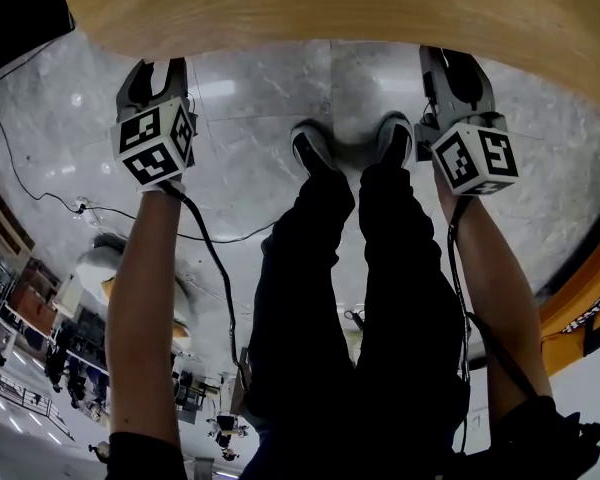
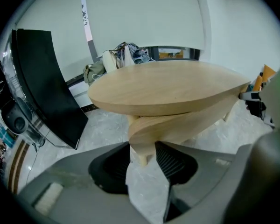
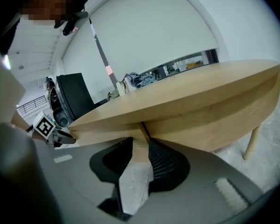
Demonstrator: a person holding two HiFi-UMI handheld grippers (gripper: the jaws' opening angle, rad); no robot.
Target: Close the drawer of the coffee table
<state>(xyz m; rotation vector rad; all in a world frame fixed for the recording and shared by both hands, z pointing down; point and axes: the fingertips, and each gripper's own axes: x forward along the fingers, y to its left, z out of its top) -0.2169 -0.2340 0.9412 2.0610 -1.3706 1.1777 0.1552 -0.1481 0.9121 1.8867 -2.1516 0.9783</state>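
Observation:
The round wooden coffee table (image 1: 330, 8) fills the top of the head view. Under its top (image 2: 168, 85) a curved wooden drawer (image 2: 186, 122) swings out toward me. My left gripper (image 1: 158, 66) is at the table's near edge. Its jaws stand open, and the drawer's rounded end shows in the gap at the fingertips (image 2: 142, 148). My right gripper (image 1: 450, 58) is also at the rim and open (image 3: 139, 146). It faces a dark seam (image 3: 142, 129) in the wooden band beneath the top (image 3: 191, 92). Whether either gripper touches wood I cannot tell.
The person's legs and black shoes (image 1: 315, 148) stand between the grippers on a pale marble floor. A black cable (image 1: 40, 193) runs across the floor at left. A black panel (image 2: 46, 83) leans left of the table, bags (image 2: 123, 55) lie behind it, and a table leg (image 3: 252, 141) stands at right.

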